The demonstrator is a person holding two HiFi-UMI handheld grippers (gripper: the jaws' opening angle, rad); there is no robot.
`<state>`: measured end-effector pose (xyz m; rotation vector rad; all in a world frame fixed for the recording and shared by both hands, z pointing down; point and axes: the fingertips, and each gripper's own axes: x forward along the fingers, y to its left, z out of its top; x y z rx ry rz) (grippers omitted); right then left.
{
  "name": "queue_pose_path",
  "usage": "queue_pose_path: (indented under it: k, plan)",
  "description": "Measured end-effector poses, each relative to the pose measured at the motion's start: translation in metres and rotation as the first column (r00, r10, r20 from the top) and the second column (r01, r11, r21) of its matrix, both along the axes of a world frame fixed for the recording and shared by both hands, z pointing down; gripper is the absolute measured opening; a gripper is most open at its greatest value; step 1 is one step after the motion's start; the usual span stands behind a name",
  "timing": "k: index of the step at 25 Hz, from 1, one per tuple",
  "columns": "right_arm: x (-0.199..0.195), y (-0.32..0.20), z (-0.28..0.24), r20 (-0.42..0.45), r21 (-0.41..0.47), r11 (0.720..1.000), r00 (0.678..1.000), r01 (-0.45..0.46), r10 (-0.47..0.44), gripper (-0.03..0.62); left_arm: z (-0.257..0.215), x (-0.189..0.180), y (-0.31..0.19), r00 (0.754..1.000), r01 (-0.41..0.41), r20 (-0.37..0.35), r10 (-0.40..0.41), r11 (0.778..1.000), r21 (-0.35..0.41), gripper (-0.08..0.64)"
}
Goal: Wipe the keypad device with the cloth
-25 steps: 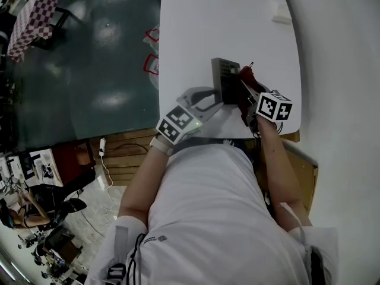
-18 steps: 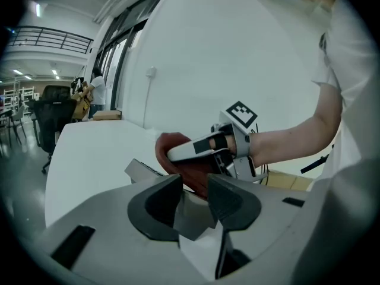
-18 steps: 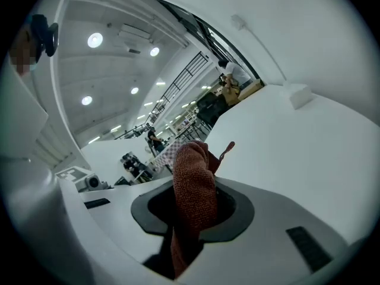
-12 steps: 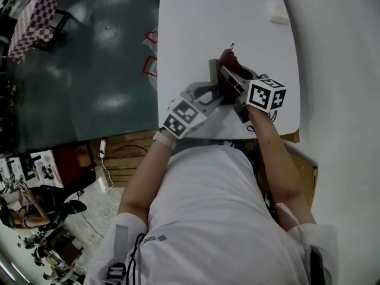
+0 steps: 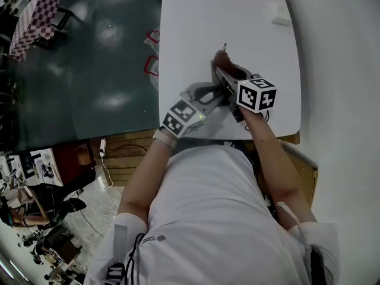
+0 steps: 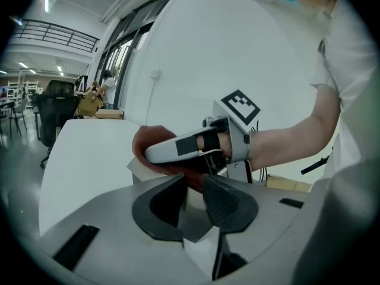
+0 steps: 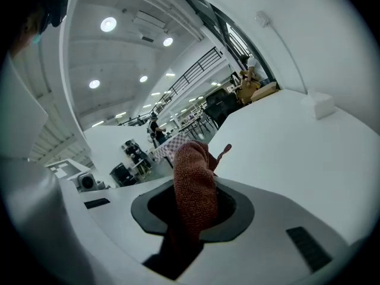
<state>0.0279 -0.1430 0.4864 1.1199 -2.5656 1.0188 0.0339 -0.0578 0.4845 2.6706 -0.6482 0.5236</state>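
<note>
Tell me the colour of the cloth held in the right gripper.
The cloth is reddish brown, finely woven; the right gripper view shows it best.

Left of the left hand-held gripper point(image 5: 212, 94), past the white rounded worktop's point(image 5: 196, 16) edge, spreads a dark glossy floor point(image 5: 89, 70) mirroring round ceiling lights point(image 7: 108, 24), with a red-and-white checked table point(image 5: 35, 13) far off. Right of it rises a plain white curved wall point(image 5: 344, 70).
</note>
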Motion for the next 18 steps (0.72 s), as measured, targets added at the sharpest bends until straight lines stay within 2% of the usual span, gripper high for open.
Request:
queue_pose_path:
  k: [7,12,18]
  plan:
    - [0.004,0.000,0.002,0.030,0.020,0.999,0.999,-0.036,0.036,0.086,0.002,0.000,0.001,1.000,0.009,-0.025,-0.009,1.000,-0.015,0.094]
    - [0.016,-0.004,0.013,0.085,-0.056,0.994,0.991,-0.099,0.103,0.086,0.001,-0.001,0.001,0.999,0.004,-0.042,-0.005,1.000,-0.019,0.089]
    - [0.025,-0.005,0.021,0.110,-0.102,0.990,0.988,-0.098,0.109,0.086,-0.001,-0.002,0.000,0.999,0.005,-0.052,-0.006,1.000,-0.018,0.086]
